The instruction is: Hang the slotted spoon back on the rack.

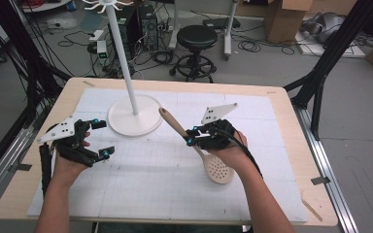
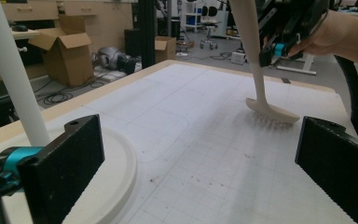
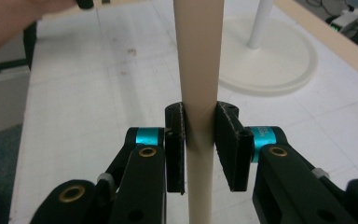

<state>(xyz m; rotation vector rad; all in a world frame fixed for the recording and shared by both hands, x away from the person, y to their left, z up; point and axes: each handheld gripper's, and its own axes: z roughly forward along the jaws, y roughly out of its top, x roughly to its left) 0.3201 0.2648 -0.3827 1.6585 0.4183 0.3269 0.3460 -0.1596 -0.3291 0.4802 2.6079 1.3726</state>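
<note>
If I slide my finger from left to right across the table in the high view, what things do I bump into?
Left gripper → white stand → slotted spoon, held by its handle → right gripper, shut on the spoon, with the hand behind it.

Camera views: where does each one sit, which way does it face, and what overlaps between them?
High view: above the person's side, looking forward and down on the table; both forearms, left gripper, right gripper.
Left gripper view: rides the left gripper, looks across the mat between open jaws to the slotted spoon and right hand.
Right gripper view: rides the right gripper, jaws clamping the spoon's handle, facing the white stand.
Shared: spoon and stand appear in all three.
</note>
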